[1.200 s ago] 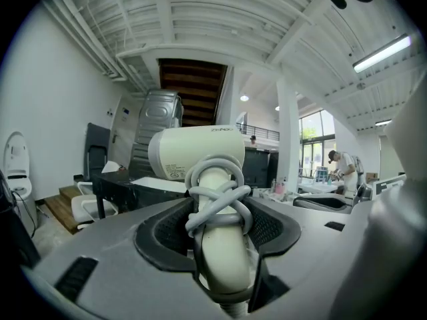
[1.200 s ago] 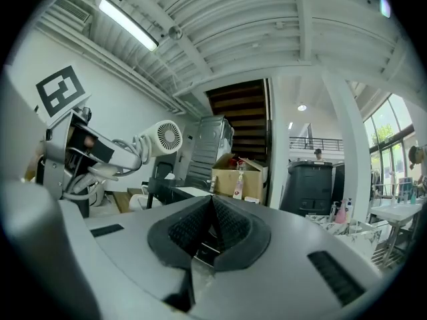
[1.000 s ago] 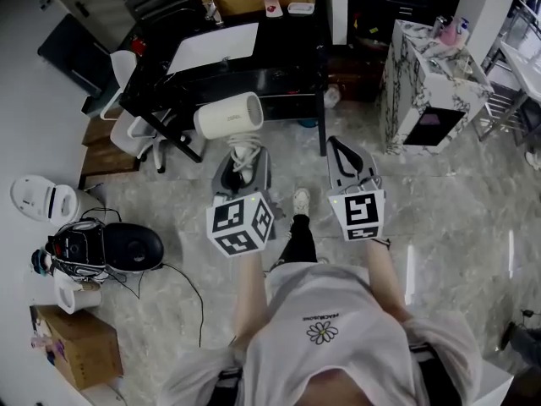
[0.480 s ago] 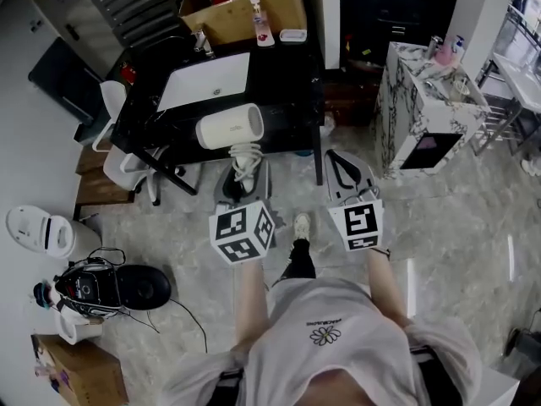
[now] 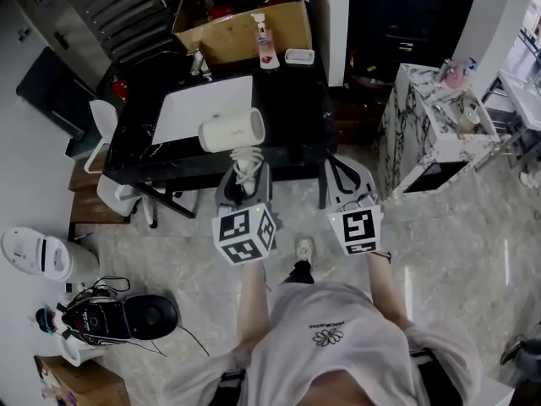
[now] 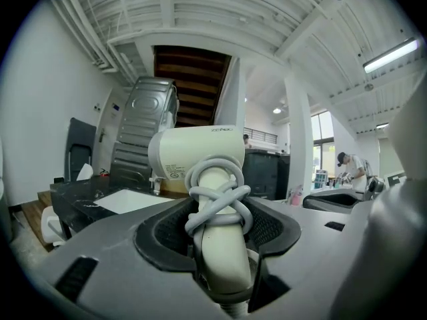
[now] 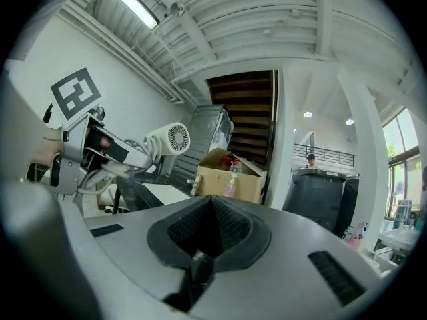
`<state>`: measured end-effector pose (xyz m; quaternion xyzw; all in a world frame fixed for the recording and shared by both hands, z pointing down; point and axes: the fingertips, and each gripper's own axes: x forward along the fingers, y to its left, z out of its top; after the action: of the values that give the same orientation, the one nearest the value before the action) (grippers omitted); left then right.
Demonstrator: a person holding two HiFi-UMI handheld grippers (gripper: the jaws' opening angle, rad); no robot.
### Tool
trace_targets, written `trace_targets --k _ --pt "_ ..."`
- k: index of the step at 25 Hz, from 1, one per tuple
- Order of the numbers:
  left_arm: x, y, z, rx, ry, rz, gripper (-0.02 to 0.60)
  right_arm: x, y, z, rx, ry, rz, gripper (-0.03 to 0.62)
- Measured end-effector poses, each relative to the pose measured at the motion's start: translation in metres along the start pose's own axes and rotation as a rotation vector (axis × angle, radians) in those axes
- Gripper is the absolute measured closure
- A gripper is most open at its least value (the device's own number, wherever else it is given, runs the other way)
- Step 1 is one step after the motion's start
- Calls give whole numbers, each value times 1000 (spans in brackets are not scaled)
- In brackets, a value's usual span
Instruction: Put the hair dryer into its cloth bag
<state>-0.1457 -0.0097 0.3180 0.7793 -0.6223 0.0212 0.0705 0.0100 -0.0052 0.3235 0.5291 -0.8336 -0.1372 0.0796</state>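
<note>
Far L on floor: white round appliance (image 5: 35, 255), then black unit w/ tangled cables (image 5: 118, 315). Black surface (image 5: 296, 112) ahead w/ a flat white rectangle (image 5: 203, 108) on it, can't tell what it is. Cardboard box (image 5: 245, 32) behind it, spray bottle (image 5: 264, 41) at its front edge. L gripper (image 5: 243, 178) is clamped on the hair dryer (image 5: 230, 131) by the handle, jaws part-way apart, pads pressing the handle on both sides. Dryer is off the surface, handle down. In head view its cream barrel lies crosswise above the jaws, over the rectangle's near-R corner. Cable (image 6: 217, 205) is coiled & knotted round the handle just above the pads. R gripper (image 5: 342, 176) is beside L, apart from it, jaws fully together, nothing in them, at the surface's near-R corner. Far R: marble-pattern cabinet (image 5: 423, 117) w/ small bottles on top
</note>
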Motion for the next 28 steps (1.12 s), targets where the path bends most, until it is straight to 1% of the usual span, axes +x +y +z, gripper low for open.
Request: trace_targets --k 4,6,9,14,19,22,28 --pt "60 31 20 1 -12 1 345 68 -17 5 -34 -8 -8 582" --pt "86 42 25 10 -13 -4 345 98 -24 3 -60 -5 -17 582" --pt "120 58 29 13 -8 -9 344 137 -32 3 -67 -8 -12 582" --pt "155 79 27 -2 -3 -2 345 177 -39 -10 -48 11 9 582" --pt "178 81 25 -10 26 17 345 197 -57 -19 -10 28 18 582" --pt "187 77 26 -13 29 37 344 210 -64 -22 6 27 53 582" --pt "199 72 28 -29 30 100 345 230 -62 -28 12 30 180 582"
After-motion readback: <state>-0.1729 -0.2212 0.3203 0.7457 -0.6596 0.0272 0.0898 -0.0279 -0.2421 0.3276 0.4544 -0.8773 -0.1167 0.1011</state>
